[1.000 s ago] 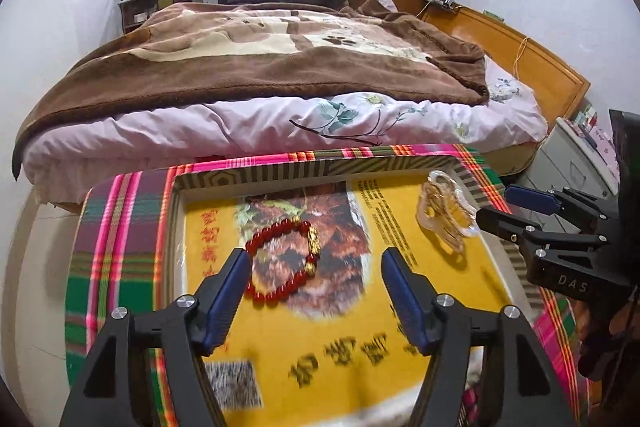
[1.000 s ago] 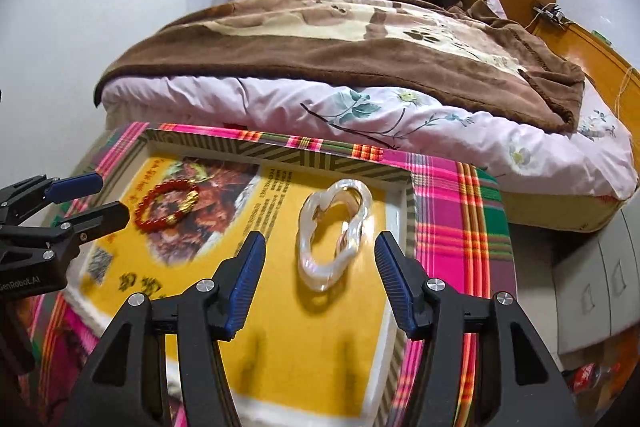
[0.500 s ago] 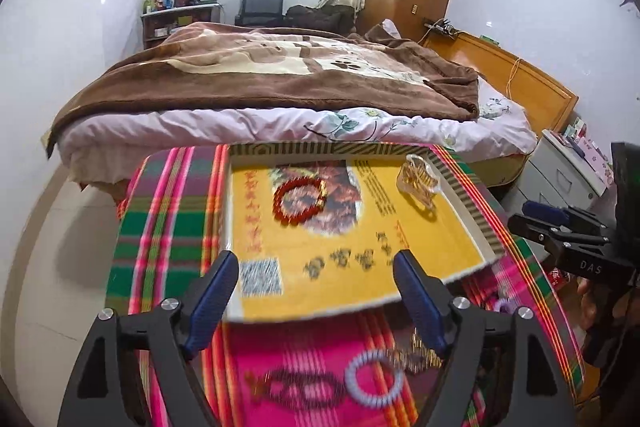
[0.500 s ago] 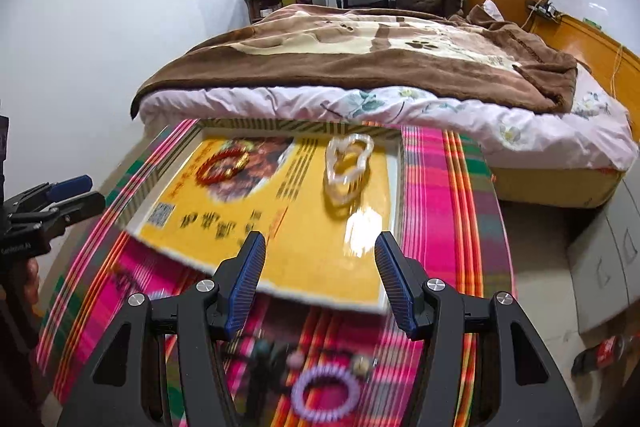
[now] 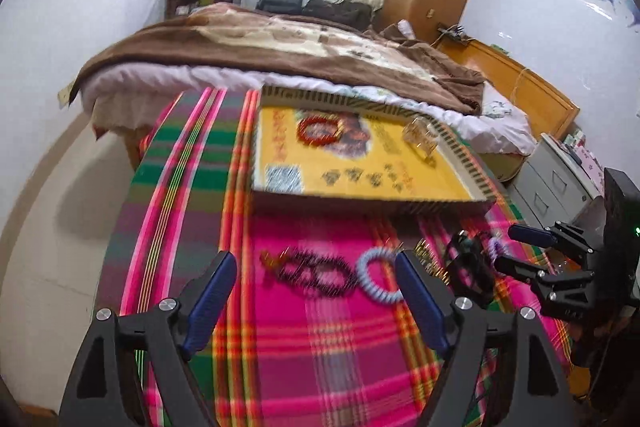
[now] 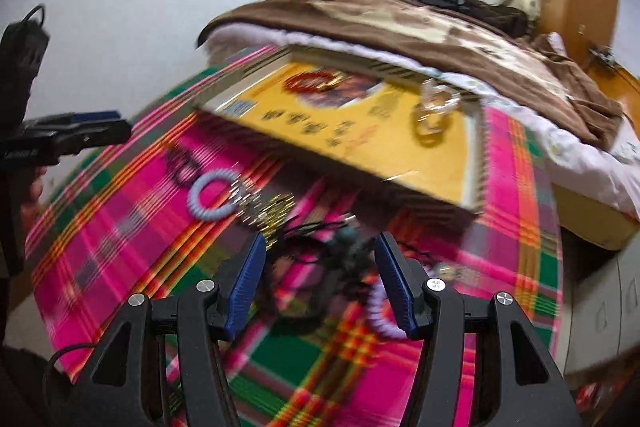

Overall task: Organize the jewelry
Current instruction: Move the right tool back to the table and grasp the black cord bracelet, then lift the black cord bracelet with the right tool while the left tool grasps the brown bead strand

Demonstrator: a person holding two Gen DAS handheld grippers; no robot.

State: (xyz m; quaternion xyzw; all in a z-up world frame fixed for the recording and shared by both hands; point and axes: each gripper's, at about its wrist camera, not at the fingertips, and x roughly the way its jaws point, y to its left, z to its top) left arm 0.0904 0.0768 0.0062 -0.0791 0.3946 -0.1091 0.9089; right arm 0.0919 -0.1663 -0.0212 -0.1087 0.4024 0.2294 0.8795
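Bedding in brown and white fills the bed (image 5: 280,55) beyond my table, which is draped in a pink and green plaid cloth (image 5: 320,347). On the cloth sits a shallow yellow tray (image 5: 360,183); a red bead bracelet (image 5: 320,131) and a clear bangle (image 5: 420,137) lie inside it, well apart. Nearer me, loose on the cloth, lie a dark bead bracelet (image 5: 316,273), a pale blue coil bracelet (image 5: 378,277) touching it, and a blurred tangle of dark cords (image 6: 320,275). My left gripper (image 5: 316,303) is spread wide and empty above the dark beads. My right gripper (image 6: 320,279) hangs parted over the tangle, gripping nothing.
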